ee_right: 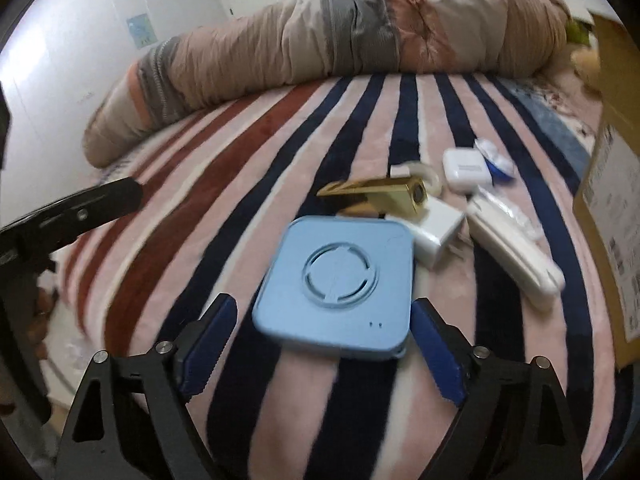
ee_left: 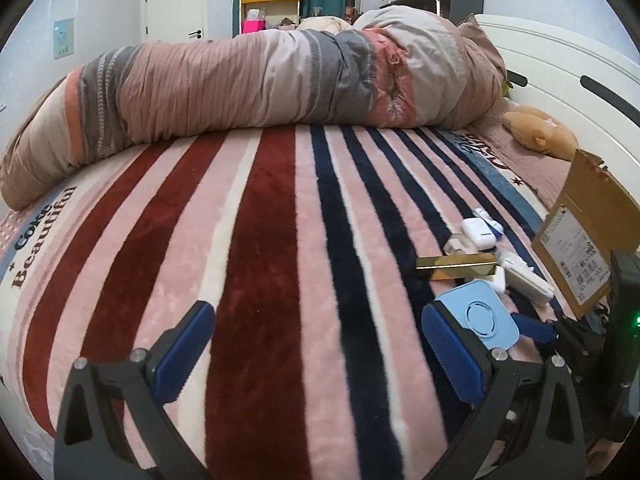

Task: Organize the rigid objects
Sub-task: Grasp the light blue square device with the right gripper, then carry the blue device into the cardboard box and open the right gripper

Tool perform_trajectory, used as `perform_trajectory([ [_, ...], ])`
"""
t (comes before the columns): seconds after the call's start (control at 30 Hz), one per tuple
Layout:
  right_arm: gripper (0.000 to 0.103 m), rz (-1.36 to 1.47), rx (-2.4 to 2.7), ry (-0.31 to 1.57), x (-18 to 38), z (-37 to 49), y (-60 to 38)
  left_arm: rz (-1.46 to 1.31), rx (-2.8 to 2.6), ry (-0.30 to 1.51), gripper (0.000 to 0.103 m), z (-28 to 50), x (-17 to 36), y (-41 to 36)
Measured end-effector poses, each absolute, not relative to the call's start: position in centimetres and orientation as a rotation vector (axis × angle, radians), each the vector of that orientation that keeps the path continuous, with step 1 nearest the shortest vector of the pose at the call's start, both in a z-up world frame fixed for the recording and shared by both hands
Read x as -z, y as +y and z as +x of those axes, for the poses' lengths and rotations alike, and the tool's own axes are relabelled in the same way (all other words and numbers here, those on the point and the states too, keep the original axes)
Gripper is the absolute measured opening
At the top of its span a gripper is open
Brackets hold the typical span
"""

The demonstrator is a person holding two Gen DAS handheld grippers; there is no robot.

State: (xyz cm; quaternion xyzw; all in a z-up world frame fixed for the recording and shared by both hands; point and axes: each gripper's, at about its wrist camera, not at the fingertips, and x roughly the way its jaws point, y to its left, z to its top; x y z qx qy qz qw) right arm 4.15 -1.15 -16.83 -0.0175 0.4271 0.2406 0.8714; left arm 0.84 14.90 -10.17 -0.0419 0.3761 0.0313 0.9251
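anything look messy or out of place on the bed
Yes: small items lie jumbled beside the cardboard box, not in it. The gold bar rests tilted across a white charger, and the blue square case sits askew.

In your right wrist view, the square device [ee_right: 336, 280] lies on the blanket [ee_right: 248, 184] at centre. The bar [ee_right: 380, 194] lies at 1 o'clock, the charger [ee_right: 438, 230] and handset [ee_right: 516, 252] at 2 o'clock, the cardboard box [ee_right: 612, 208] beyond at 3 o'clock.

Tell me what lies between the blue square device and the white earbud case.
In the right wrist view, the gold bar and a white charger block lie between the blue square device and the white earbud case; the stretch is not bare.
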Motion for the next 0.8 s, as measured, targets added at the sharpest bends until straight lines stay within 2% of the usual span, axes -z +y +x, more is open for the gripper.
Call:
perform_trajectory([
  [0.23, 0.087, -0.205, -0.457, 0.889, 18.5, 5.5, 1.6, -0.160, 0.013, 0.798, 0.102, 1.5, 10.8, 16.3],
  [0.27, 0.085, -0.214, -0.466, 0.888, 18.7, 5.4, 1.5, -0.170, 0.036, 0.805, 0.102, 1.6, 10.9, 16.3],
  [0.3, 0.079, -0.221, -0.479, 0.880, 18.8, 5.3, 1.3, -0.182, 0.060, 0.808, 0.102, 1.7, 10.9, 16.4],
  [0.37, 0.079, -0.244, -0.520, 0.865, 18.5, 5.1, 1.1, -0.198, 0.097, 0.816, 0.102, 1.8, 10.8, 16.2],
  [0.63, 0.078, -0.184, -0.747, 0.702, 11.8, 3.3, -2.4, -0.276, 0.379, 0.762, 0.101, 2.1, 6.3, 12.1],
  [0.7, 0.078, -0.173, -0.786, 0.641, 9.3, 2.9, -3.6, -0.280, 0.462, 0.737, 0.095, 2.2, 4.2, 10.3],
  [0.77, 0.078, -0.182, -0.809, 0.562, 6.3, 2.1, -5.1, -0.282, 0.527, 0.727, 0.081, 2.5, 2.6, 8.6],
  [0.8, 0.078, -0.181, -0.816, 0.542, 5.4, 1.8, -5.6, -0.273, 0.560, 0.719, 0.078, 2.8, 1.7, 7.5],
])
